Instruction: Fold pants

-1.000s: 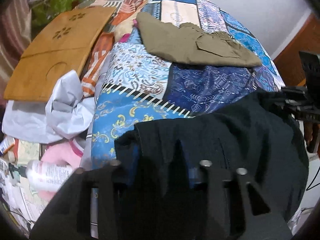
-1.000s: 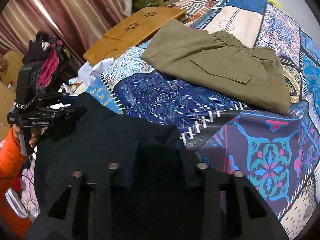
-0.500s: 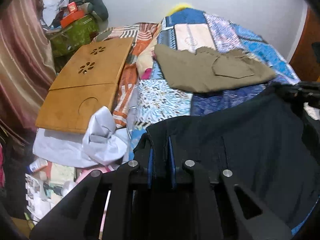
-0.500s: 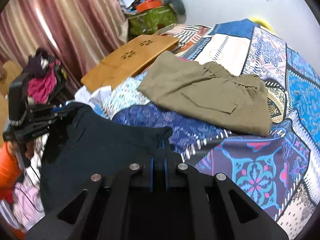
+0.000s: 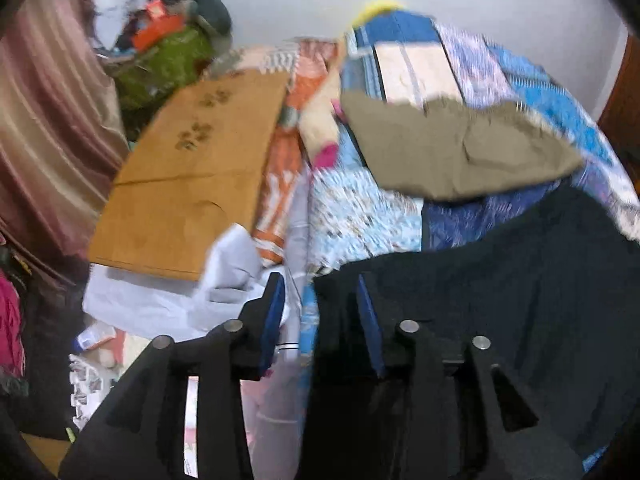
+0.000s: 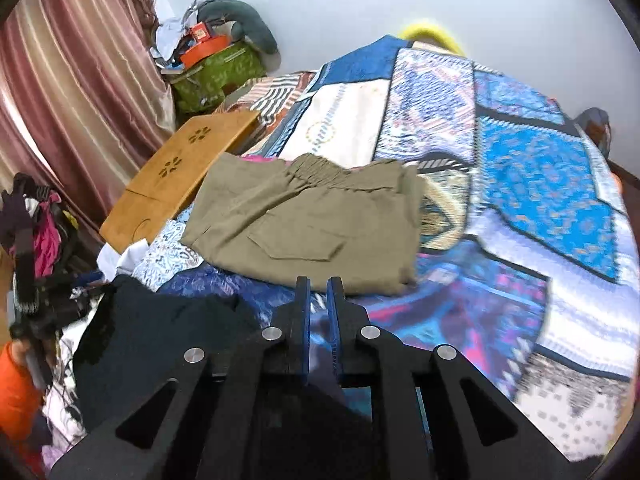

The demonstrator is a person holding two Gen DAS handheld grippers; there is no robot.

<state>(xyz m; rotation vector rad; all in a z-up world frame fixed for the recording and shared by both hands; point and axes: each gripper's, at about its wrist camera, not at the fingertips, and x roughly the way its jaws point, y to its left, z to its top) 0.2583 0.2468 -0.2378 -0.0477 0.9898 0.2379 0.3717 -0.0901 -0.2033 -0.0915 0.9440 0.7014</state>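
Left wrist view, left hand-held gripper [image 5: 318, 284]: spread. Its jaws have just been opening, and the left pad stands free over the bedding.
Left wrist view, dark pants [image 5: 520, 300]: they lie at the near edge of the bed [image 5: 360, 216]. One cloth edge sits inside the jaws against the right pad. The rest runs off to the right under that finger. The picture is too blurred to tell whether the pad presses the cloth.
Left wrist view, olive pants [image 5: 452, 152]: folded flat further up the bed, apart from the dark pair, with a strip of quilt between them.
Left wrist view, left edge: a wooden board [image 5: 192, 184] lies along the bed's left edge. White cloth [image 5: 224, 280] is bunched just beside the left finger, and a striped curtain [image 5: 52, 120] hangs beyond.
Right wrist view, right hand-held gripper [image 6: 319, 284]: nearly pressed together, with only a thin slit between the pads. The jaws have just eased apart a little. Nothing is in the slit, and quilt shows through it.
Right wrist view, dark pants [image 6: 160, 344]: heaped at the near-left corner of the bed [image 6: 540, 184], left of the fingers and not touching them.
Right wrist view, olive pants [image 6: 304, 220]: straight ahead of the fingertips, with the near hem just beyond them and the waistband toward the far edge.
Right wrist view, open room: bare quilt covers the whole right half and the far end of the bed, up to the wall.
Right wrist view, left side: the board [image 6: 180, 172] overlaps the left edge, and an orange sleeve [image 6: 16, 392] shows at the near-left corner.
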